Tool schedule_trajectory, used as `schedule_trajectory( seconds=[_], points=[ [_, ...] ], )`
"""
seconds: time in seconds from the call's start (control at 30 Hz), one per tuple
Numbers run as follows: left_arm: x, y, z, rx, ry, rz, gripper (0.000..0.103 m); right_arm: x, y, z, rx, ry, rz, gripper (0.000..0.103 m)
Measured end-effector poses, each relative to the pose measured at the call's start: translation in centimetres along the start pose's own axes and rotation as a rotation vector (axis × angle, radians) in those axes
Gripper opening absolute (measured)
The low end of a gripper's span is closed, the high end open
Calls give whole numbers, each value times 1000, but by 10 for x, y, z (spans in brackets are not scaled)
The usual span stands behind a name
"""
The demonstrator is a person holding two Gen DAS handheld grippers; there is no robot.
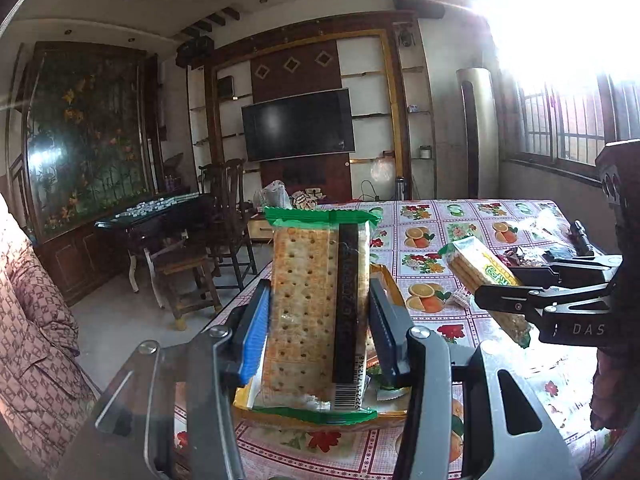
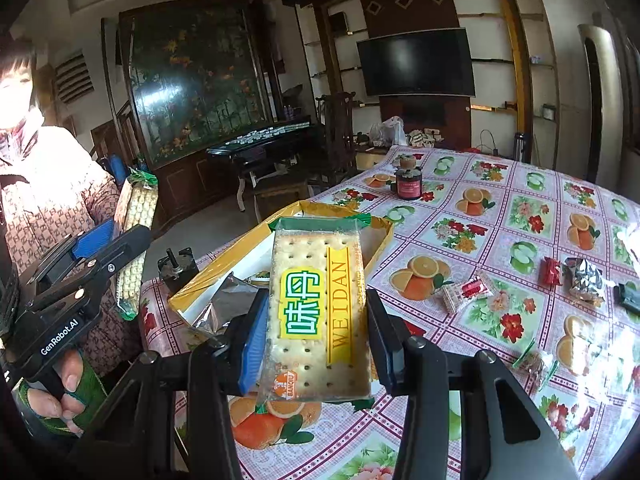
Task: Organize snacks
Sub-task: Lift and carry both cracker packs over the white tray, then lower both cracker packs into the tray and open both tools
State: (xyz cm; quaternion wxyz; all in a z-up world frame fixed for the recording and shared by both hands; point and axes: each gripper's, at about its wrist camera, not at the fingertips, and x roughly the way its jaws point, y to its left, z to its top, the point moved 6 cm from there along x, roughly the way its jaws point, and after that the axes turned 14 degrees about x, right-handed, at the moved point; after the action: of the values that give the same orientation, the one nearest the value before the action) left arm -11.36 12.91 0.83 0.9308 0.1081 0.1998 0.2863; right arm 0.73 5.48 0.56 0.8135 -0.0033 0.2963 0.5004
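My left gripper (image 1: pixel 318 332) is shut on a clear cracker pack (image 1: pixel 316 312) with green ends, its barcode side toward me, held upright above a yellow-rimmed box (image 1: pixel 390 284). My right gripper (image 2: pixel 316 336) is shut on a second cracker pack (image 2: pixel 318 308) with a yellow label, held above the table near the same box (image 2: pixel 224 264). The box holds a silver foil packet (image 2: pixel 230 300). In the left wrist view the right gripper (image 1: pixel 532 296) shows at right with its pack (image 1: pixel 478 268). In the right wrist view the left gripper (image 2: pixel 92 256) shows at left with its pack (image 2: pixel 136 216).
The table wears a fruit-and-flower cloth (image 2: pixel 500 208). Small wrapped snacks (image 2: pixel 466 292) and a foil packet (image 2: pixel 586 280) lie at the right. A dark jar (image 2: pixel 409 182) stands at the back. A small black device (image 2: pixel 178 268) sits left of the box. Chairs (image 1: pixel 192 276) stand beyond the table's left edge.
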Motion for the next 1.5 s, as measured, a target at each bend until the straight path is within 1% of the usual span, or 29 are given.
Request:
schedule_trajectory(
  seconds=[0.17,0.33,0.4,0.53,0.7,0.8,0.97,1.17,1.23,1.33,1.5],
  points=[
    [14,13,-10,-59,58,-37,48,-1,22,5,-121,-77,-17,45],
    [30,20,-23,-91,123,-55,48,8,29,8,-188,-93,-29,45],
    [33,18,-25,-88,134,-60,48,11,29,10,-195,-105,-28,45],
    [38,10,-27,-77,146,-75,48,21,28,10,-219,-102,-31,45],
    [47,4,-30,-72,165,-96,48,38,21,8,-204,-60,-24,46],
    [55,1,-31,-74,188,-113,48,51,12,11,-142,-19,14,45],
    [68,-7,-34,-58,233,-134,48,74,0,16,-59,32,42,45],
    [76,-9,-40,-55,284,-144,48,97,-3,10,25,109,75,45],
    [79,-7,-40,-64,297,-142,48,102,0,5,32,134,80,45],
    [83,-3,-42,-75,321,-137,48,104,4,0,46,158,113,45],
    [97,-1,-50,-99,379,-159,48,119,7,-9,55,206,127,45]
  ],
)
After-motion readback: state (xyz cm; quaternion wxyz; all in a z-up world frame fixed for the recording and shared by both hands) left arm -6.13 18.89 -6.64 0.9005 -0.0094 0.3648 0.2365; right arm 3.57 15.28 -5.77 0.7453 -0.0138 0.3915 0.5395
